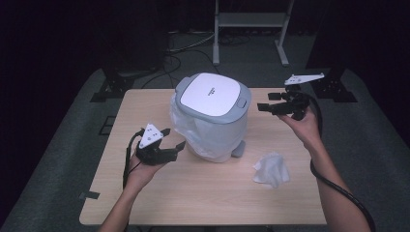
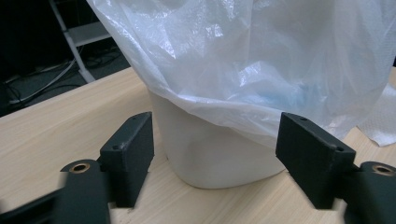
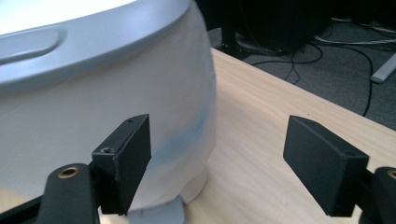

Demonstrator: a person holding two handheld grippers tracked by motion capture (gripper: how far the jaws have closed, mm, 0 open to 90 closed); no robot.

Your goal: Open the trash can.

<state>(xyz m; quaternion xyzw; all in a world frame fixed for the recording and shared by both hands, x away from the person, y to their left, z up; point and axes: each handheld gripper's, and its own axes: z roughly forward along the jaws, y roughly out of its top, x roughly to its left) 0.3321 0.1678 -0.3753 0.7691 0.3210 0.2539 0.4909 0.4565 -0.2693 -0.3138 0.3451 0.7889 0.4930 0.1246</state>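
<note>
**Lined bin between two released tools**

High view: white bin (image 1: 212, 118) with grey-rimmed lid (image 1: 211, 94) stands mid-counter (image 1: 203, 193); small dark lid marking, unreadable. Crumpled tissue (image 1: 271, 169) lies to its right. Left tool (image 1: 170, 138) and right tool (image 1: 263, 101) flank it, both spread, empty.

Left gripper view: plastic liner (image 2: 252, 60) drapes over bin base.

Right gripper view: lid edge, bin wall near jaws.

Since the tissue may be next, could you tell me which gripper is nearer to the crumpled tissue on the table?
Right, narrowly. The right gripper is held beyond the crumpled tissue, beside the bin's lid; the left gripper sits across the bin's base, fingers toward the plastic liner.
</note>
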